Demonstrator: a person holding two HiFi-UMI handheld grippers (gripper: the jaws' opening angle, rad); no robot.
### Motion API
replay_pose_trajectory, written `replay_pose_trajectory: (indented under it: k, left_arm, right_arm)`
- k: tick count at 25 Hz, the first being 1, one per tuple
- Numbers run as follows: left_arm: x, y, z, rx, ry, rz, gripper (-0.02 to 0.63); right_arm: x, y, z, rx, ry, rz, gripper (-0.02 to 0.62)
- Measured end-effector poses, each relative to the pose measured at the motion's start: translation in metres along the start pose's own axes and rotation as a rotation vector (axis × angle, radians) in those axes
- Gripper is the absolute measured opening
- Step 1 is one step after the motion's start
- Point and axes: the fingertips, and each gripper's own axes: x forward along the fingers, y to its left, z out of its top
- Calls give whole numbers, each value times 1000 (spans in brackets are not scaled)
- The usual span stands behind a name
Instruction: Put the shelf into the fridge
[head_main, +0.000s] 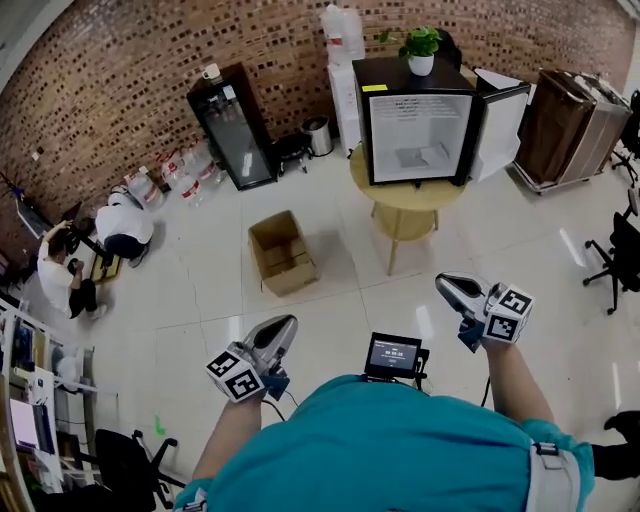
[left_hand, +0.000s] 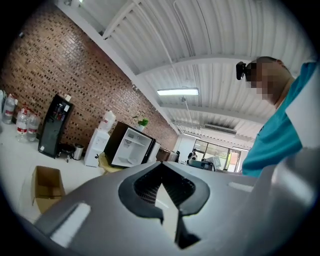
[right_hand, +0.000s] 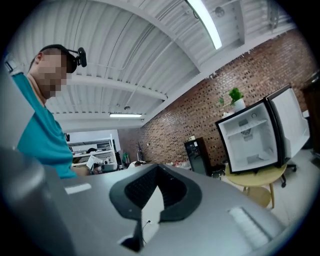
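**Ann:** What do the hand-held grippers hold?

**Ben:** Nothing. The left hand-held gripper (head_main: 288, 323) has its jaws pressed together with nothing in them. The right hand-held gripper (head_main: 444, 285) is the same, closed tight and empty.

**Ann:** So where is the shelf?

**Ben:** Not in either one. Far ahead of both, a bit nearer the right one, the fridge (head_main: 364, 140) stands with its door (head_main: 500, 125) swung wide. Low inside lies a flat pale piece (head_main: 420, 155). It may be the shelf, but it is too small to tell.

**Ann:** Which step is this, then?

**Ben:** It fits two. Either the shelf is in already and the person stands away from the fridge, or the shelf is somewhere out of sight. I cannot pick.

**Ann:** And the next move?

**Ben:** I think any move takes walking, because the fridge is well apart from both. A shelf going in would need to stay flat and slide through the open front.

**Ann:** What does the fridge stand on?

**Ben:** A small round yellow bench (head_main: 400, 197). A plant (head_main: 422, 42) sits on top of the fridge.

**Ann:** And the room?

**Ben:** It has a shiny pale floor (head_main: 200, 290) and a brick wall (head_main: 120, 90) behind. An open box (head_main: 282, 252) lies ahead of the left one. Two people (head_main: 125, 228) crouch far off to its left.
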Motion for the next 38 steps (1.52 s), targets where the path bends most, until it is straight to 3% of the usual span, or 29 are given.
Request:
replay_pose_trajectory:
  k: [5,11,14,21,27,31,38]
  left_arm:
    - [-99,14,40,57,-20,15,3]
    - [-138,-7,57,106,-83,24,3]
    - [-135,-26,55,128,-111,37,3]
    - [-101,-62,34,78,-102,60,3]
    - [-79,-60,36,128,-103,62,3]
    - [-82,-57,18,110,-94,78,3]
    - [-89,-61,21,107,-93,84,3]
  right_arm:
    - [70,82,-14,6,33,1,2]
    - [82,132,-24,-29,62,42,2]
    - [74,134,-28,-18,78,60,2]
    - [35,116,-14,-20,66,67,0]
    - [35,97,-3,-77,49,87,0]
    - [32,91,-15,-80,57,84,0]
    - [38,102,-9,-107,69,108,0]
